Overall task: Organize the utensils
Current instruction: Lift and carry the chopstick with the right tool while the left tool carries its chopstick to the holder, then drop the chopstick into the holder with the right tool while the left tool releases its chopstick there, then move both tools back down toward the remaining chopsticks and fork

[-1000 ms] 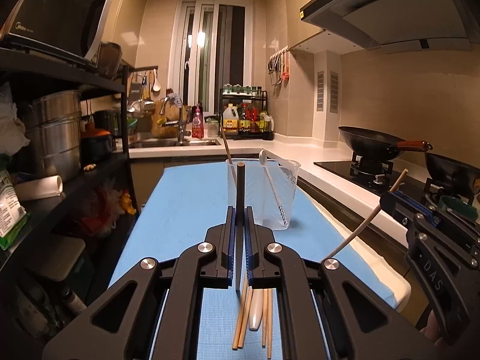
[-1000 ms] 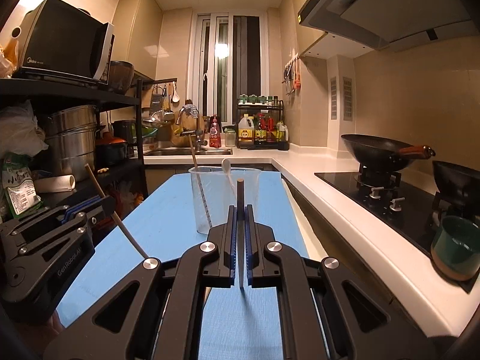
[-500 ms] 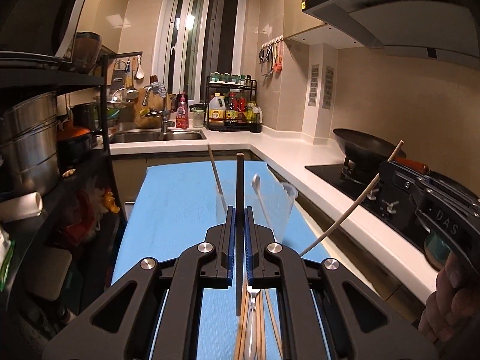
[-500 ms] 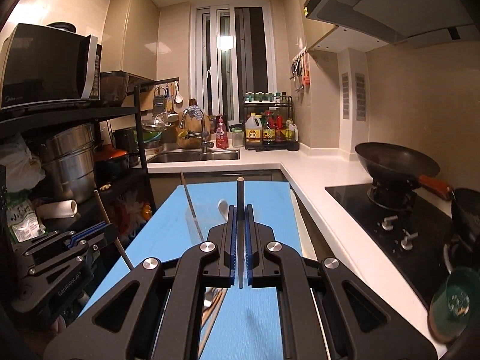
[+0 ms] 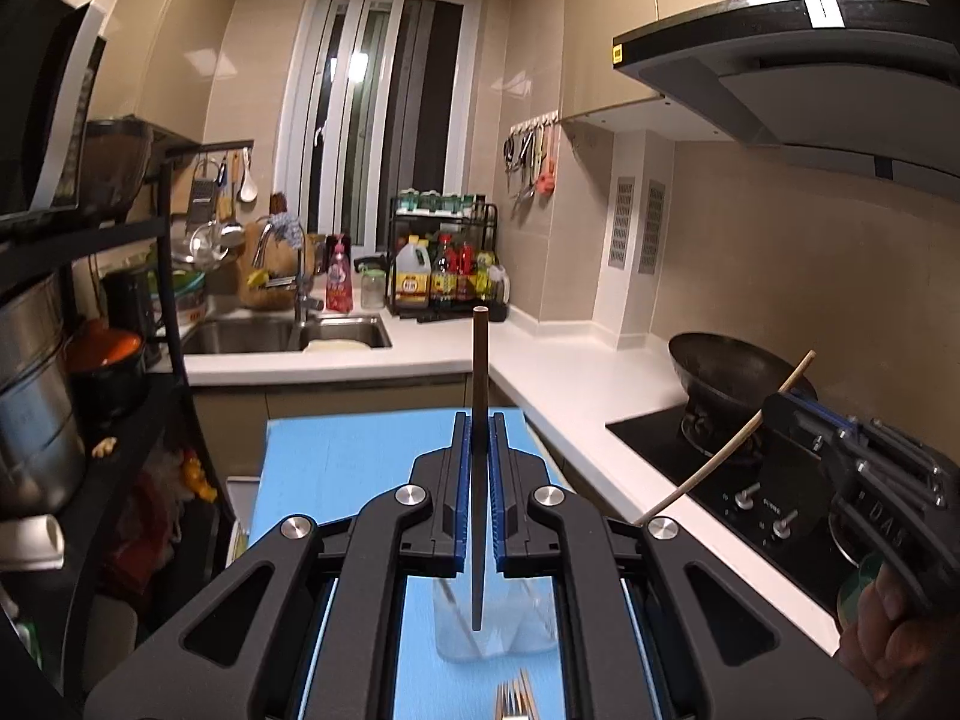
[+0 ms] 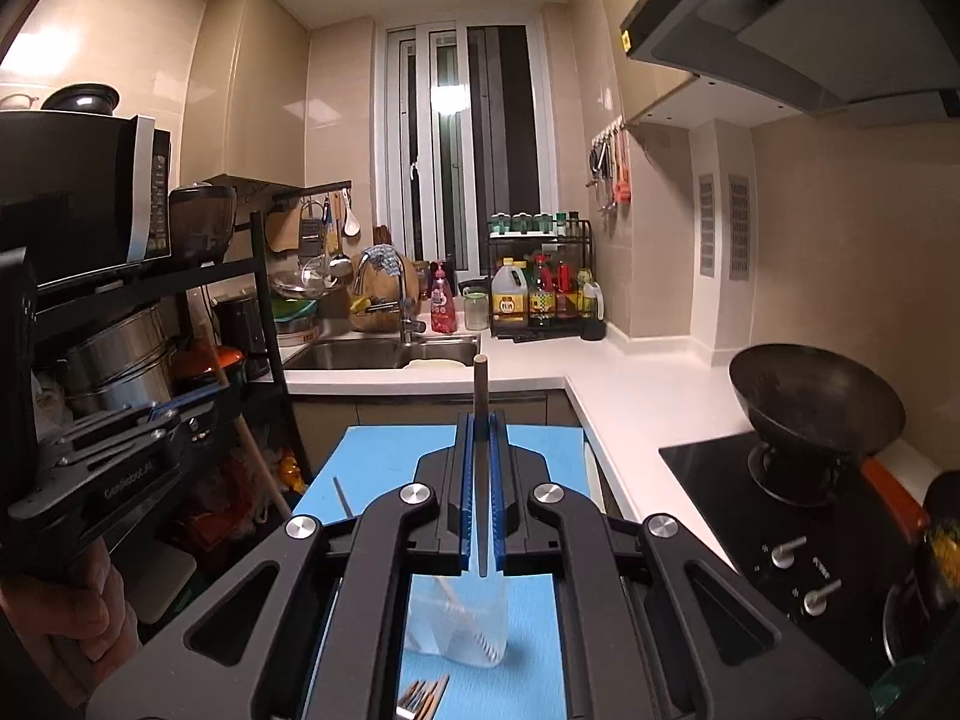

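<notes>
Left tool [image 5: 480, 438] is clamped tight on a dark chopstick [image 5: 479, 372] – the stick stands upright between the blue pads, top end poking well above the tips, lower end hanging free below them. Right tool [image 6: 480, 438] is likewise closed on its own chopstick [image 6: 480, 384], upright, tip above the pads.

Directly under both tools, on the blue surface [image 5: 360, 450], stands a clear plastic cup [image 5: 498, 630]. Seen from the right tool it holds a white utensil w/ a striped end, leaning inside; can't tell what kind. The left stick's bottom end hangs over the cup's mouth; whether it's inside or above can't be told.

Nearer than the cup, below the tools, more utensils lie flat on the surface – fork tines [image 5: 516, 696] in the left view, wooden chopstick ends [image 6: 426, 696] beside metal tines in the right view.

Each tool shows in the other's cam: the right one off to the right of the left tool, a pale stick angled up through it; the left one off to the left of the right tool, a hand [image 6: 66, 618] around its grip. Wok [image 6: 816, 396] sits on the stove to the right; sink [image 6: 384, 354] ahead.
</notes>
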Demonstrator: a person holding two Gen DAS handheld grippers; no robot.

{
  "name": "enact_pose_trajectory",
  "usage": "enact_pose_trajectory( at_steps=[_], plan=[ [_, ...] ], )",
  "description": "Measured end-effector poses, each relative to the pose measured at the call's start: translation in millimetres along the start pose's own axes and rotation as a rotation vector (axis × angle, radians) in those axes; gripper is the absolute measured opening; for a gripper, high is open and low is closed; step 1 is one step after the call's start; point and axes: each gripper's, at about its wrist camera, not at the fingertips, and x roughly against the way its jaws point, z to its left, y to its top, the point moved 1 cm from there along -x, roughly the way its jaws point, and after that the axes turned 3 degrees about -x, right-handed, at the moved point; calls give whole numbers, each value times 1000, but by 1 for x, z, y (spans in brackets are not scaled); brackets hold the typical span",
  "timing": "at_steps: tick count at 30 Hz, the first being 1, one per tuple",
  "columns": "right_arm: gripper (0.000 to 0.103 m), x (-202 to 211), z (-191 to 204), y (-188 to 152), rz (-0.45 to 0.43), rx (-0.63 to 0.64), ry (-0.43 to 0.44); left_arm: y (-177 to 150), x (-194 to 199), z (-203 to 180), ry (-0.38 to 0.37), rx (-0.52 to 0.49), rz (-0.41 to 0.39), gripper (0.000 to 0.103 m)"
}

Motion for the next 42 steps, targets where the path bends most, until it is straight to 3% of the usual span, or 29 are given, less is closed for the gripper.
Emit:
enact_pose_trajectory(
  at_steps=[6, 15, 18, 19, 20, 22, 27, 35, 42],
  plan=[
    [5, -42, 0, -14, 83, 21, -4, 2, -49, -7, -3, -34, 53, 6],
    [6, -88, -11, -55, 257, 1, 3, -42, -122, -17, 9, -143, 331, 6],
    [11, -91, -18, -58, 280, -29, 1, -53, -130, -15, -42, -118, 384, 15],
    [15, -91, -22, -58, 287, -47, 1, -53, -128, -14, -74, -93, 374, 28],
    [24, -89, -24, -58, 290, -53, -4, -52, -123, -12, -87, -79, 357, 35],
    [31, -82, -27, -57, 281, -49, -16, -49, -110, -10, -109, -56, 315, 35],
    [31, -59, -30, -55, 256, -58, -18, -51, -76, -1, -130, 9, 242, 35],
    [31, -2, -28, -64, 183, -63, -14, -86, -16, 4, -97, 10, 177, 29],
    [28, 45, -22, -120, 156, -90, -17, -150, 27, 3, -74, 2, 182, 13]
  ],
)
